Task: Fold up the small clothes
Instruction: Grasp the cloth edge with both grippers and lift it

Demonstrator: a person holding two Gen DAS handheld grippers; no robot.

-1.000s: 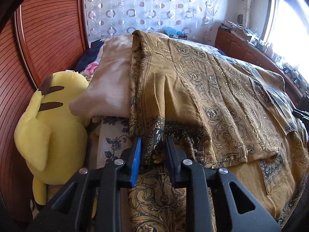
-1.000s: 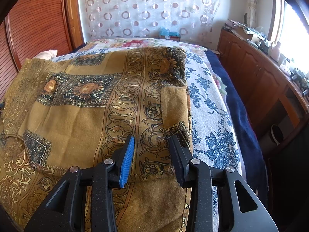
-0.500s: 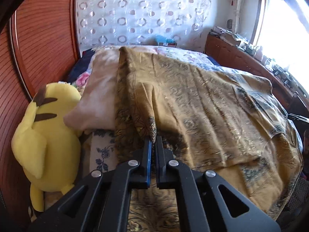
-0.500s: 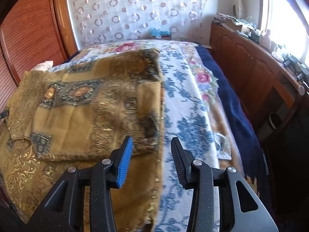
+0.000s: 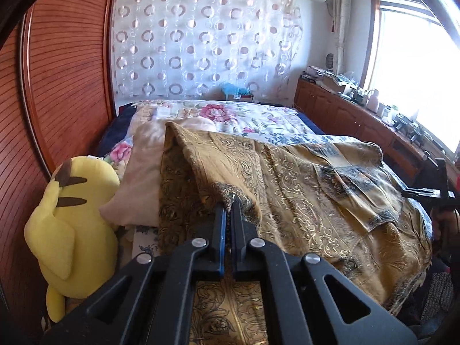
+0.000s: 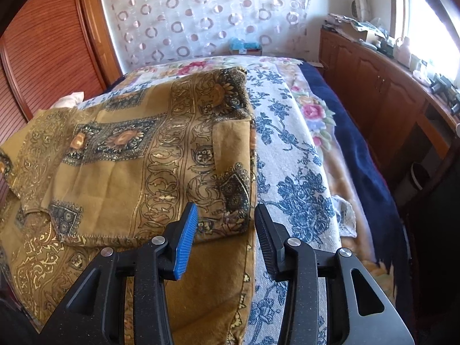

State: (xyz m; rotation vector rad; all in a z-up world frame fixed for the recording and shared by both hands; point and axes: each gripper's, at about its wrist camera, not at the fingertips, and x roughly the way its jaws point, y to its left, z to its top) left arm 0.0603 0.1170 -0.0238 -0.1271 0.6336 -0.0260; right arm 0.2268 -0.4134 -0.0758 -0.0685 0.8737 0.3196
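Note:
A golden-brown patterned cloth (image 5: 302,178) lies spread over the bed, with one layer folded back on itself. My left gripper (image 5: 229,201) is shut on a dark-bordered corner of it. That corner is raised, so the fabric rises in a ridge away from the fingers. In the right wrist view the same cloth (image 6: 129,158) shows its folded right edge. My right gripper (image 6: 225,215) hovers open just above that edge's near corner. Its blue pad (image 6: 187,238) is over the fabric and the black pad is over the bedspread. Nothing is between them.
A yellow plush toy (image 5: 66,224) and a pink pillow (image 5: 141,178) sit left of the cloth, against the red wooden panel (image 5: 57,86). A blue-flowered bedspread (image 6: 293,172) and navy blanket (image 6: 353,149) cover the bed's right side. A cluttered wooden cabinet (image 6: 373,92) runs under the window.
My left gripper closed on the cloth's corner and rose, lifting the fabric into a ridge. My right gripper drifted right over the bedspread, then came back over the cloth's corner, still open.

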